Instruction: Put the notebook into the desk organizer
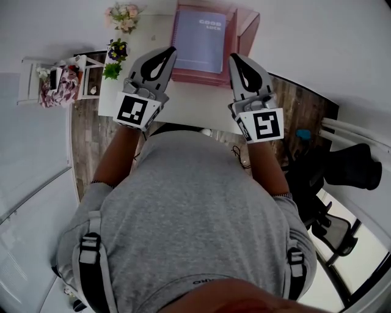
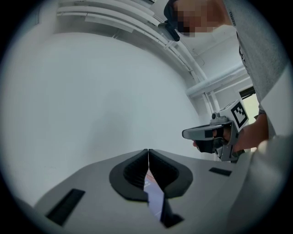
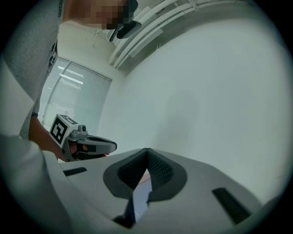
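A lilac spiral notebook (image 1: pixel 200 41) with white print lies flat on top of the pink desk organizer (image 1: pixel 247 30) at the far side of the white table (image 1: pixel 183 101). My left gripper (image 1: pixel 169 51) hovers just short of the notebook's near left corner, jaws pressed together, nothing in them. My right gripper (image 1: pixel 234 57) hangs by the near right corner, also shut and empty. In the left gripper view the pads (image 2: pixel 148 151) meet and the right gripper (image 2: pixel 187 133) shows beside them. The right gripper view shows closed jaws (image 3: pixel 147 149) and the left gripper (image 3: pixel 113 146).
A bunch of pale flowers (image 1: pixel 124 16) and a small potted plant (image 1: pixel 115 58) stand at the table's left end. A white rack with patterned cloth (image 1: pixel 58 85) is on the floor at left. A black office chair (image 1: pixel 345 171) stands at right.
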Motion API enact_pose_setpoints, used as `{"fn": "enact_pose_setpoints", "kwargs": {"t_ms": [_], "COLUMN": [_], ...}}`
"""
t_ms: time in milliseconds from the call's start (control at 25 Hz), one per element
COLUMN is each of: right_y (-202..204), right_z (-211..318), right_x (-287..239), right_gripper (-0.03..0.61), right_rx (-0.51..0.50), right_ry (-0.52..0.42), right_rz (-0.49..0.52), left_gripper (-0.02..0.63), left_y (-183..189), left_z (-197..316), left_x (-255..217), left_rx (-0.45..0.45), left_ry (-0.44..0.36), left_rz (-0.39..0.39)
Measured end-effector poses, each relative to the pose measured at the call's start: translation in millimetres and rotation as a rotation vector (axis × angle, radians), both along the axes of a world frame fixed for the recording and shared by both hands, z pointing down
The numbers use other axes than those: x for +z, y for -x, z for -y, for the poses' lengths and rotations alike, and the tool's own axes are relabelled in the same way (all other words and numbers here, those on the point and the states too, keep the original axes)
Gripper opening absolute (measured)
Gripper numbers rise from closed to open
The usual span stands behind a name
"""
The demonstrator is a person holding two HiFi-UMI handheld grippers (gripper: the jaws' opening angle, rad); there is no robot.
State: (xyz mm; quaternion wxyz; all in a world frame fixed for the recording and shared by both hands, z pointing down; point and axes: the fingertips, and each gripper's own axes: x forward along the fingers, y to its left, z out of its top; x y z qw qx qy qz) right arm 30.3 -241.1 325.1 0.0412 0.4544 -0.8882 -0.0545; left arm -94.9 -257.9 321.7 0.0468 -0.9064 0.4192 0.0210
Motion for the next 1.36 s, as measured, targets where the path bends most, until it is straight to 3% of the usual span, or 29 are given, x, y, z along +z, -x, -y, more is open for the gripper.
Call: {"fn": "enact_pose_setpoints", "kwargs": {"t_ms": [1360], "right_y": [-0.5], "right_z": [-13.4], "right_x": [19.3], "right_gripper": [0.006], "right_rx": [-0.021], "right_ry": [0.039], "right_rz": [0.007], "left_gripper": [0.023], "left_y": [-12.1], "left_z": [-13.5], "left_x": [16.1], "left_rx": [0.006], "left_ry": [0.027], "left_rz": [0.018]}}
